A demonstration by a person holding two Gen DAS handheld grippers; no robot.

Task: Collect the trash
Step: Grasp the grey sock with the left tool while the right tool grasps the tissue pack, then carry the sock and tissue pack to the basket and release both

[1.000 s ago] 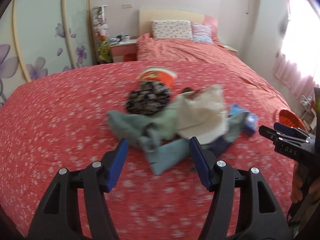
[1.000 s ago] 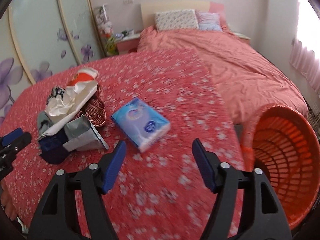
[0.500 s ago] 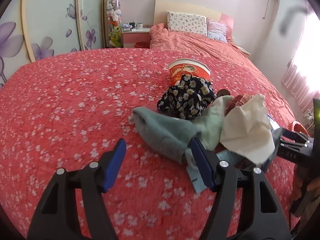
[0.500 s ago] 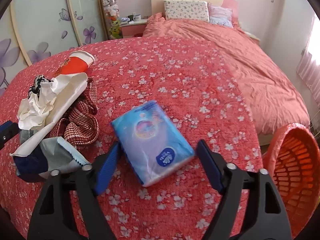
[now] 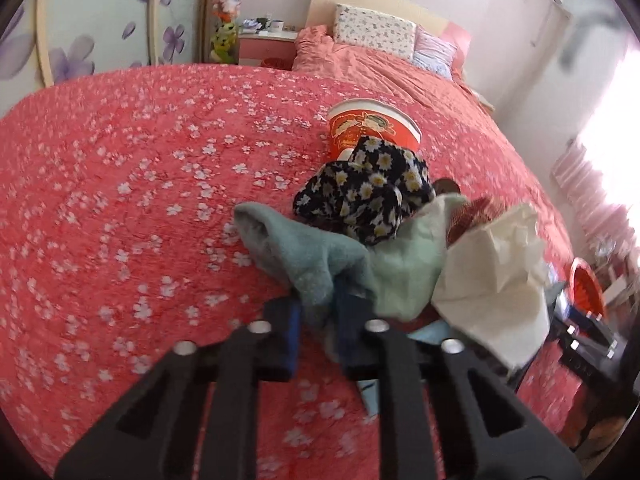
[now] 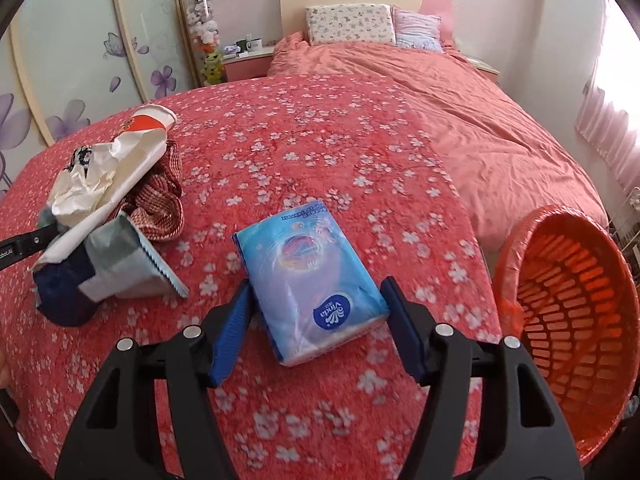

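Observation:
My left gripper is shut on a fold of a grey-green cloth at the near edge of a pile on the red flowered bedspread. The pile holds a black daisy-print cloth, a pale green cloth, crumpled white paper and a red paper cup. My right gripper is open with its fingers either side of a blue tissue pack lying on the bed. The same pile shows at the left of the right wrist view.
An orange slatted basket stands off the bed's right edge, tilted toward me. A red checked cloth and a torn foil wrapper lie in the pile. Pillows and a nightstand are at the far end.
My left gripper moved in and closed on the grey-green cloth. My right gripper moved forward until its open fingers flank the tissue pack.

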